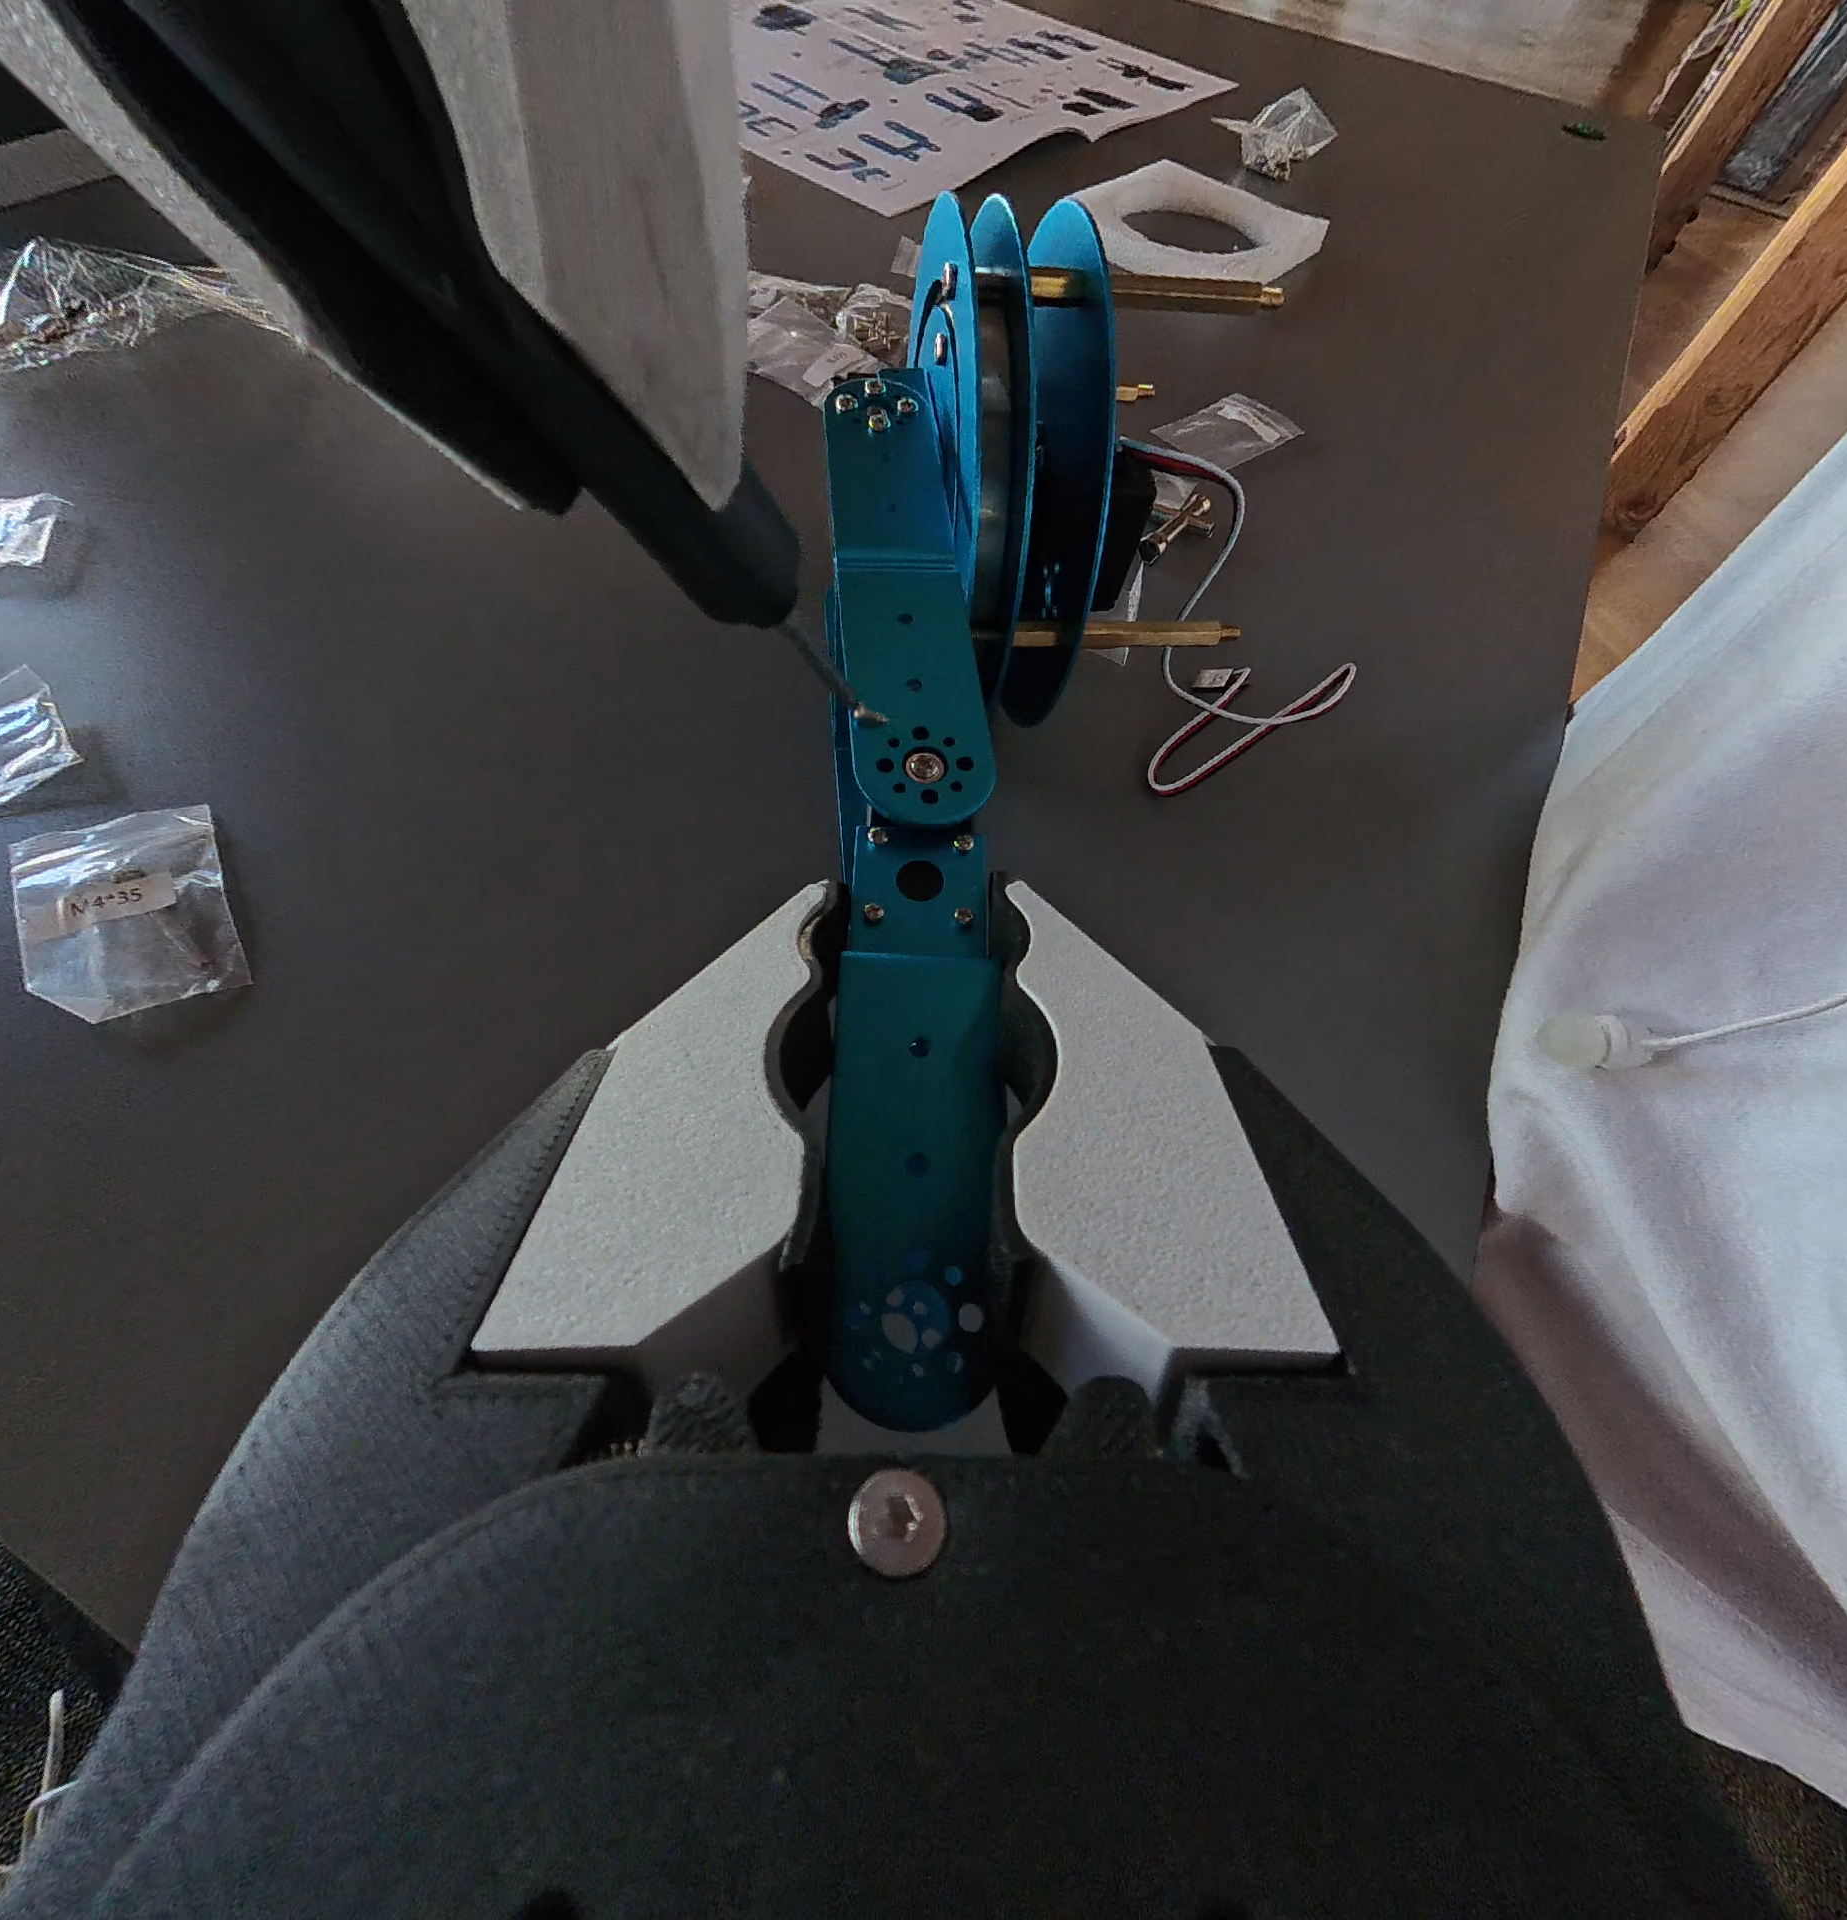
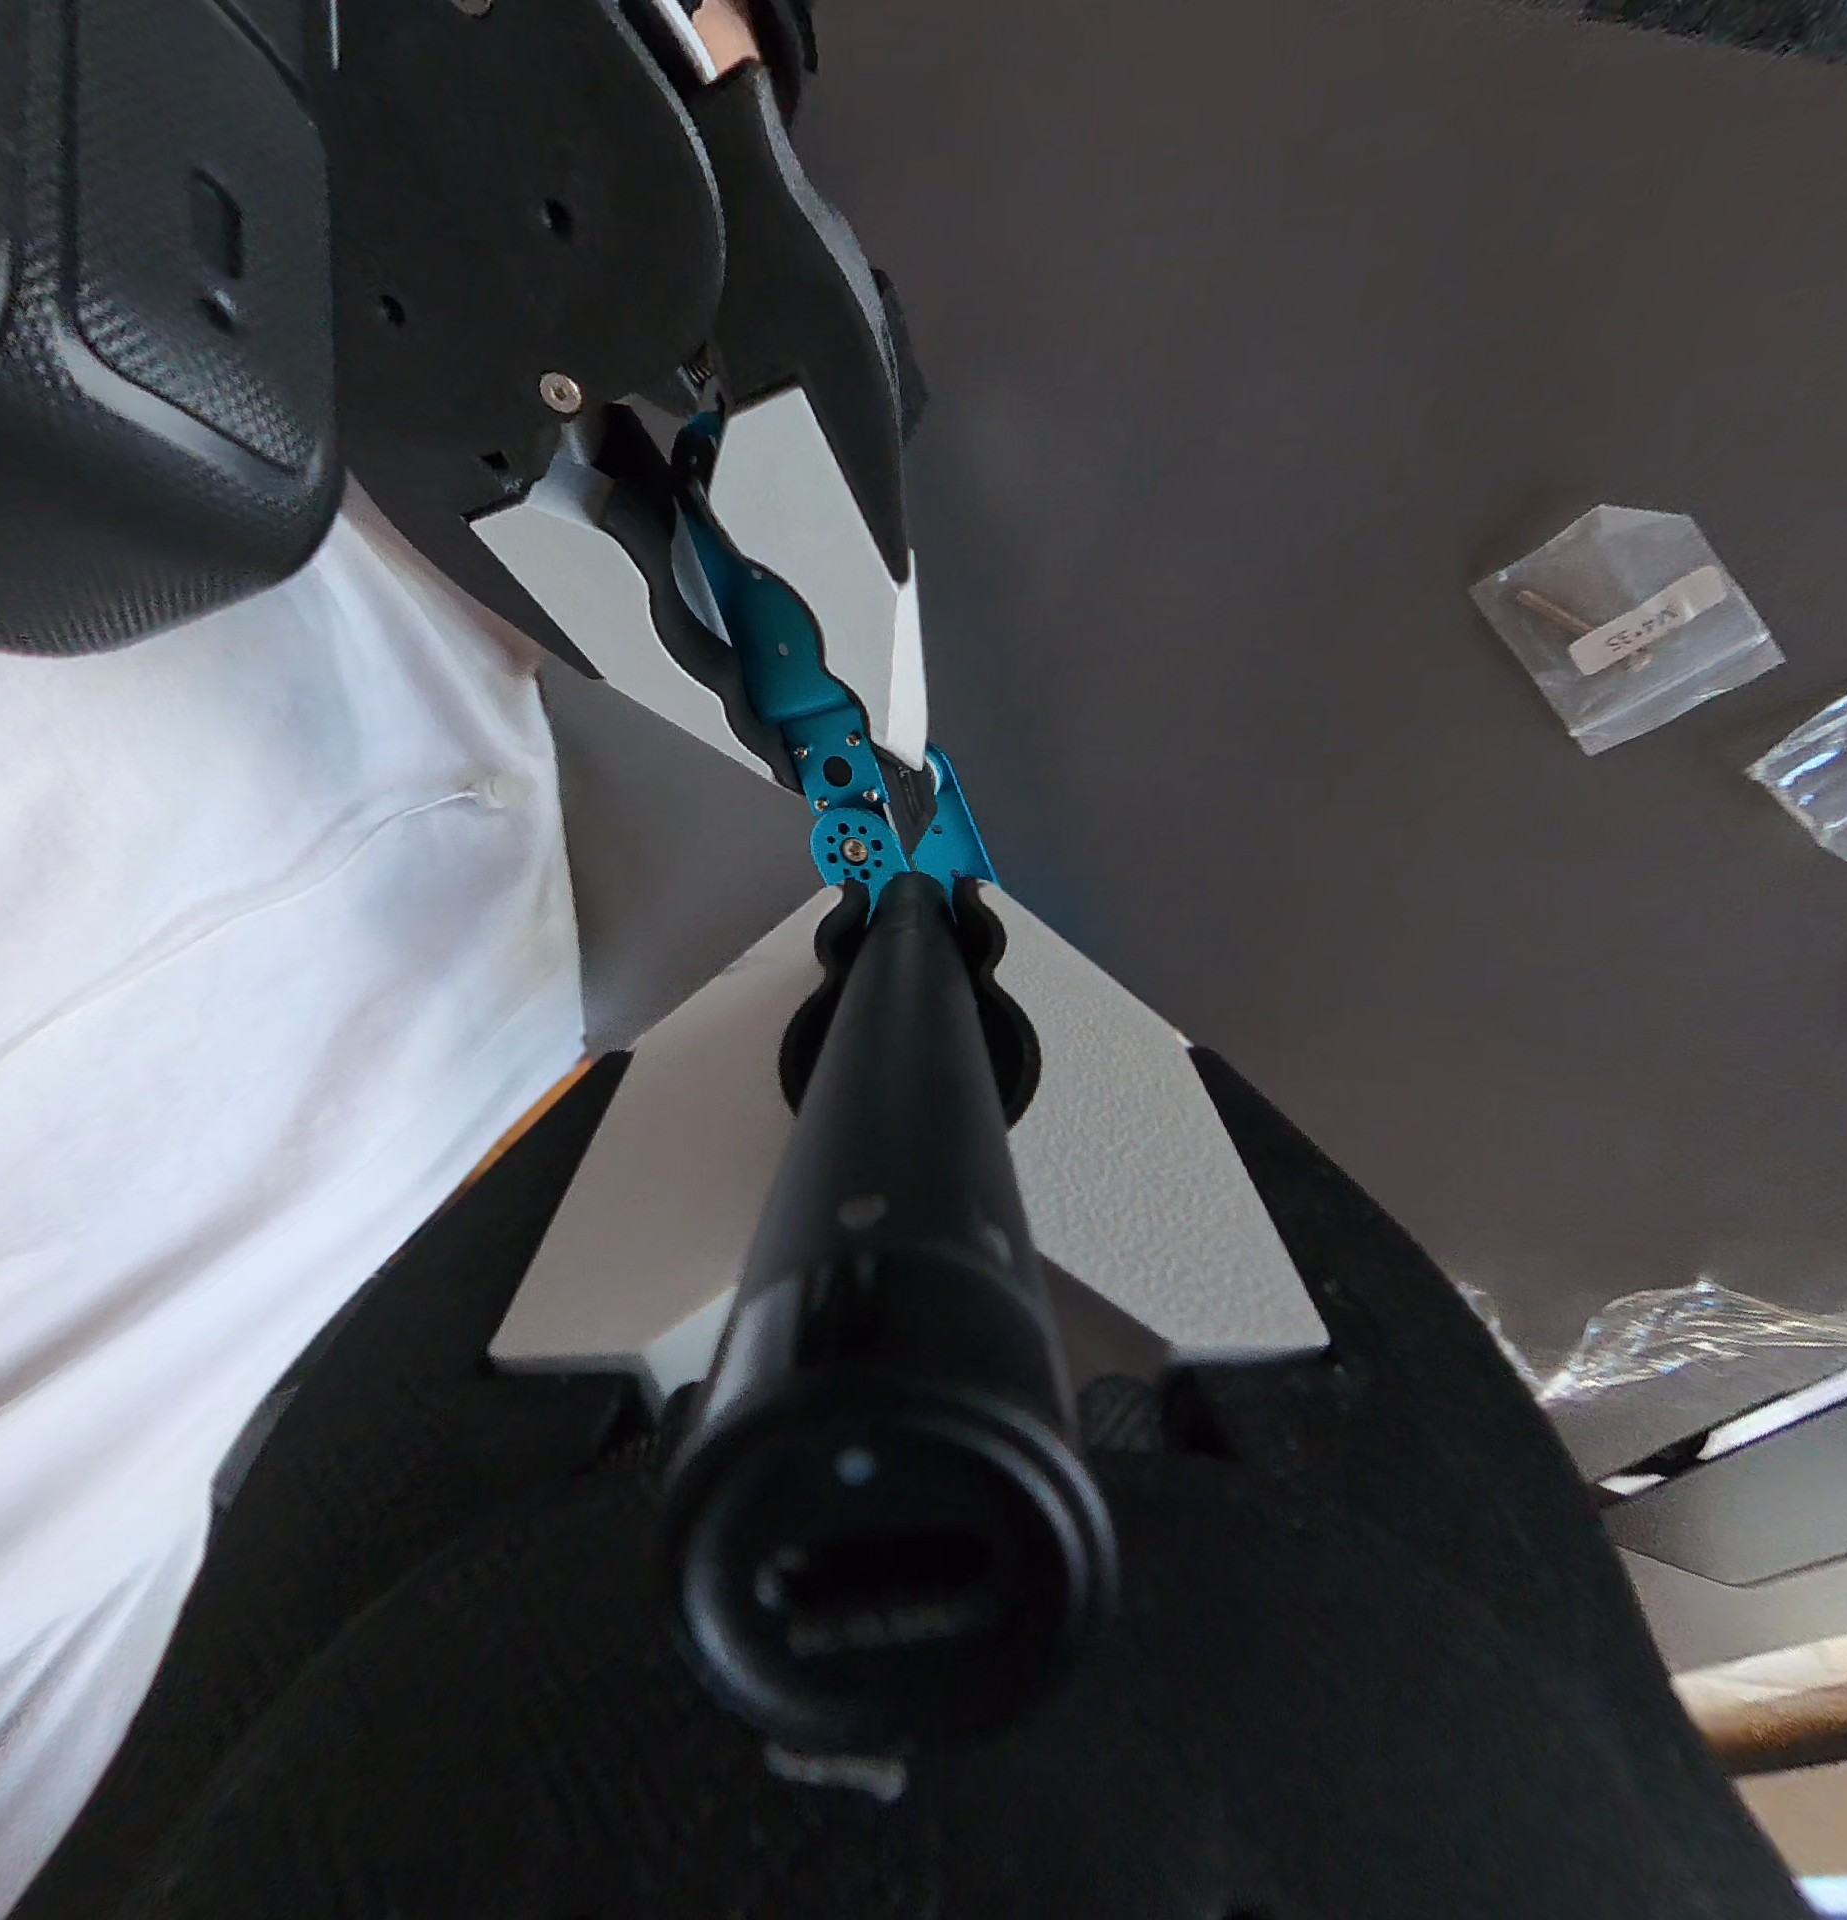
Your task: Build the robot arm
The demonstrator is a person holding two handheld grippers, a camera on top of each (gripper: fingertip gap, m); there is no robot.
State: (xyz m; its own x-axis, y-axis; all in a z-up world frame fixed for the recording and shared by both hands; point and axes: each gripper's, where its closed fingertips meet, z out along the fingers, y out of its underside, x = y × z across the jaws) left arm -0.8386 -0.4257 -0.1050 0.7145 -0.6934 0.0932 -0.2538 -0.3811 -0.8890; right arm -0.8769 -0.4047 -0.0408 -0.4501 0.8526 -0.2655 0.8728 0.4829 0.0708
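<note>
My left gripper (image 1: 914, 904) is shut on the blue metal bracket arm (image 1: 914, 1132) of a blue robot-arm assembly with round base plates (image 1: 1012, 457), held above a dark table (image 1: 431, 831). My right gripper (image 2: 903, 904) is shut on a black screwdriver (image 2: 898, 1195). In the left wrist view the screwdriver (image 1: 721, 561) comes in from the upper left, and its tip meets a small screw (image 1: 869, 715) on the upper bracket (image 1: 914, 675). The right wrist view shows the left gripper (image 2: 846, 758) holding the blue bracket (image 2: 784, 665), with the driver tip hidden behind its shaft.
Small clear bags of hardware (image 1: 129, 914) (image 2: 1615, 623) lie on the table. A printed sheet (image 1: 940, 94), a white foam ring (image 1: 1199, 223), brass standoffs (image 1: 1158, 634) and a servo wire (image 1: 1251, 717) lie beyond the assembly. A person's white shirt (image 1: 1708, 1039) is at the right. My right fingertips sit around 8 centimeters from my left ones.
</note>
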